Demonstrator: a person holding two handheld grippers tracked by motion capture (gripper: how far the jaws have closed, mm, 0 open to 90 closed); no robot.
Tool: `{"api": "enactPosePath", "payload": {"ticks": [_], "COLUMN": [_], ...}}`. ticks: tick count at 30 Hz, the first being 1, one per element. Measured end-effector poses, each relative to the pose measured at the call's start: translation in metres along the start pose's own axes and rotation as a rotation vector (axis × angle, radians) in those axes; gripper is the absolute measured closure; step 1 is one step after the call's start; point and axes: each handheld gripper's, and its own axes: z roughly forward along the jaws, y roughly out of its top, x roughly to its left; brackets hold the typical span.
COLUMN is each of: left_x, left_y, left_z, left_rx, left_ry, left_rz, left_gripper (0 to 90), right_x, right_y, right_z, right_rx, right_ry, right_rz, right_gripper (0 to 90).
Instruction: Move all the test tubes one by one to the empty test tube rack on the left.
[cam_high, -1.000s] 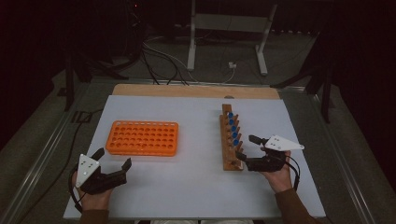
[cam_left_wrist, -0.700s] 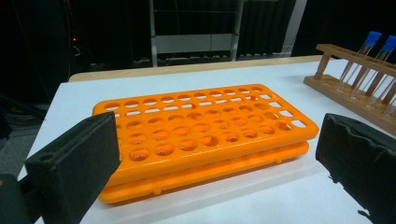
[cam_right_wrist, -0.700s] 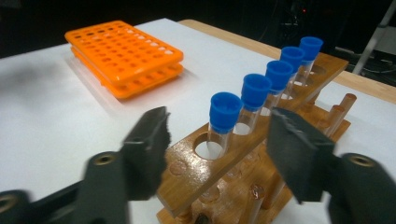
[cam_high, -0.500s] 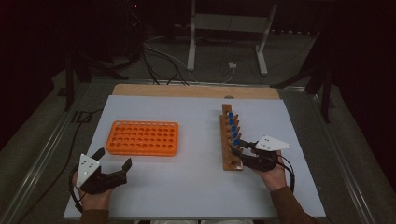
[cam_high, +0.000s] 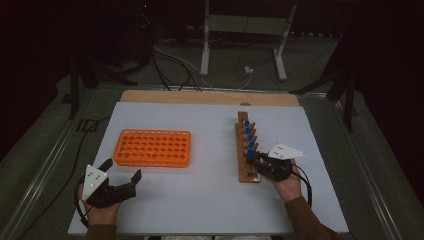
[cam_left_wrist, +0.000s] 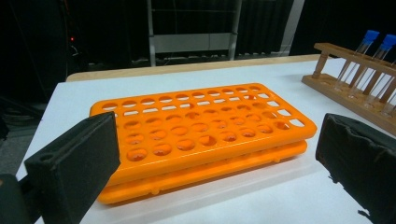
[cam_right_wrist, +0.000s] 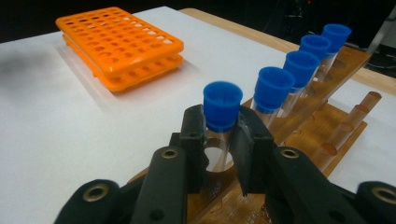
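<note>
the right gripper (cam_right_wrist: 219, 140) has its jaws closed on the nearest blue-capped test tube (cam_right_wrist: 222, 105), standing in the wooden rack (cam_high: 246, 172) at the right. it seems the picking step; next, a straight lift. the left gripper (cam_high: 122, 182) waits wide open, empty, near the orange rack (cam_high: 152, 148).

The room is dark. Beyond the white-topped desk (cam_high: 200, 210), black cables (cam_high: 170, 62) trail over grey floor (cam_high: 320, 65). A white metal stand (cam_high: 245, 35) rises behind.

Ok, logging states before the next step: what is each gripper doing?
Left gripper: open, holding nothing.
Right gripper: closed on the nearest blue-capped tube in the wooden rack.
</note>
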Motion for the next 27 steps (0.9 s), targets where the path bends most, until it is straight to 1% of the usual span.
{"api": "enactPosePath", "payload": {"ticks": [7,14,18,20,21,23,27], "left_x": [0.0,0.0,0.0,-0.001,-0.001,-0.001,-0.002], "left_y": [0.0,0.0,-0.001,-0.001,-0.001,-0.001,-0.001], "left_z": [0.0,0.001,0.002,0.002,0.002,0.003,0.003], "left_rx": [0.002,0.006,0.018,0.02,0.021,0.023,0.025], "left_ry": [-0.003,-0.005,-0.005,-0.005,-0.004,-0.005,-0.009], "left_rz": [0.002,0.001,0.0,0.002,0.002,0.002,0.002], "left_gripper": [0.8,0.8,0.7,0.7,0.7,0.8,0.8], "right_x": [-0.001,-0.001,0.001,0.002,0.002,0.002,0.0], "right_y": [0.0,0.006,0.013,0.019,0.019,0.027,0.034], "right_z": [0.001,-0.006,-0.01,-0.014,-0.014,-0.019,-0.025], "right_rx": [-0.007,-0.035,-0.043,-0.055,-0.055,-0.065,-0.078], "right_ry": [-0.008,-0.013,-0.008,-0.005,-0.005,-0.005,-0.006], "right_rz": [-0.001,-0.004,-0.015,-0.025,-0.025,-0.026,-0.029], "right_gripper": [76.2,76.3,76.4,76.4,76.4,76.5,76.5]}}
